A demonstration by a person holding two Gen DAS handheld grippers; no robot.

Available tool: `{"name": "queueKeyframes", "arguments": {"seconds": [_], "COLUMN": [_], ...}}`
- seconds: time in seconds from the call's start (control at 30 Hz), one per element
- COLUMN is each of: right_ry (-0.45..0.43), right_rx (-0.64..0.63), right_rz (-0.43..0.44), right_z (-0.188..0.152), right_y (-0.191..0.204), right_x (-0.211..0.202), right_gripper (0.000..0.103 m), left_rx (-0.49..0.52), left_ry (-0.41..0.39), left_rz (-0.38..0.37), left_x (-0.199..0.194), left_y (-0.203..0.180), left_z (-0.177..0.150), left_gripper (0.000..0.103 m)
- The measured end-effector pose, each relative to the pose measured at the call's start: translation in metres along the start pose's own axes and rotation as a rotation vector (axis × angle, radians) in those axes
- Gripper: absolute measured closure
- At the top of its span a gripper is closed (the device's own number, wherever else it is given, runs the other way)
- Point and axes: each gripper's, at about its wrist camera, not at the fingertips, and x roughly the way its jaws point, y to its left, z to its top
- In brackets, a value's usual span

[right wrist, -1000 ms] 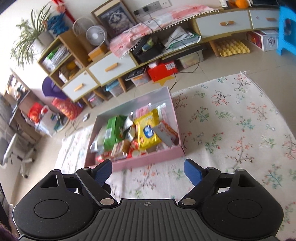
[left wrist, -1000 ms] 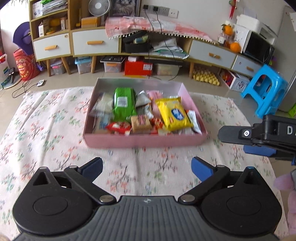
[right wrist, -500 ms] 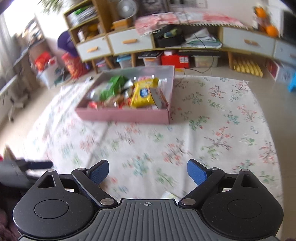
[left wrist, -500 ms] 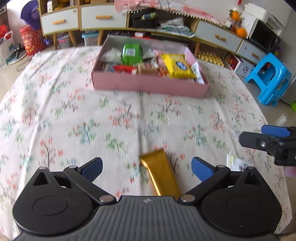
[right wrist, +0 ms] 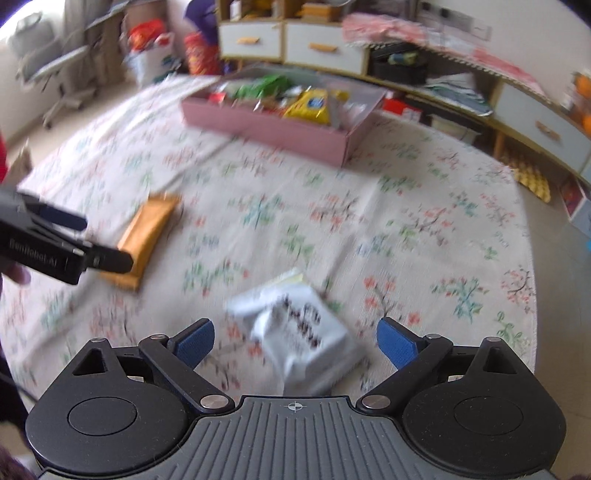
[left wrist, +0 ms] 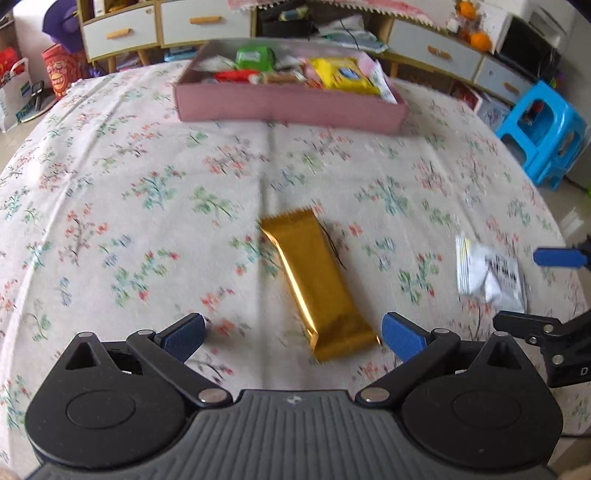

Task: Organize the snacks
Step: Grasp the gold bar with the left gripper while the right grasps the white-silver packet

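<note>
A gold snack bar [left wrist: 317, 284] lies on the floral cloth [left wrist: 110, 192], its near end between the wide-apart fingers of my left gripper [left wrist: 293, 334], untouched. My left gripper is open. A white crumpled packet [right wrist: 299, 332] with dark print lies between the fingers of my right gripper [right wrist: 295, 343], whose jaws are opening with no pad on it. From the left wrist the white packet [left wrist: 487, 273] shows at the right, with the right gripper [left wrist: 554, 291] around it. From the right wrist the gold bar [right wrist: 147, 236] and left gripper [right wrist: 66, 236] sit at the left. A pink box [left wrist: 291, 105] of snacks stands at the far side.
The pink box [right wrist: 273, 129] holds several packets, among them a yellow packet [left wrist: 341, 75] and a green one [left wrist: 255, 57]. A blue stool [left wrist: 543, 133] stands right of the cloth. Low cabinets with drawers [left wrist: 203, 26] line the back wall.
Both grippers have dropped and tipped down toward the cloth. The gold bar and the white packet have come into view between the fingers, and the box has slid to the top. The right view rolled.
</note>
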Motion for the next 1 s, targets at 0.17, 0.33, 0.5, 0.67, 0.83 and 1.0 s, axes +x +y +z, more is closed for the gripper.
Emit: {"name": "queueKeyframes", "arguments": {"seconds": [0.17,0.33,0.5,0.67,0.83,1.0], "right_ry": [0.039,0.039,0.033,0.039,0.048,0.063], "right_rx": [-0.053,-0.024,-0.009,0.005,0.004,0.024], "right_rz": [-0.033,-0.031,-0.032,-0.053,-0.088,-0.076], "right_z": [-0.007,-0.007,-0.005,0.0,0.008,0.015], "right_y": [0.002,-0.004,-0.005,-0.006,-0.003,0.0], "right_x": [0.012,0.016,0.017,0.02,0.024,0.025], "right_gripper": [0.004,0.001,0.001,0.001,0.003,0.014], "left_rx": [0.114,0.114,0.082,0.048,0.028,0.002], "left_ry": [-0.044,-0.07,-0.086,-0.105,-0.11,-0.11], "left_rz": [0.062,0.074,0.093,0.106,0.102,0.071], "left_x": [0.004,0.006,0.007,0.007,0.005,0.004], "left_y": [-0.021,-0.023,-0.02,-0.012,-0.001,0.012], "left_z": [-0.009,-0.009,-0.006,0.001,0.008,0.014], "left_gripper": [0.0,0.0,0.005,0.021,0.043,0.067]}}
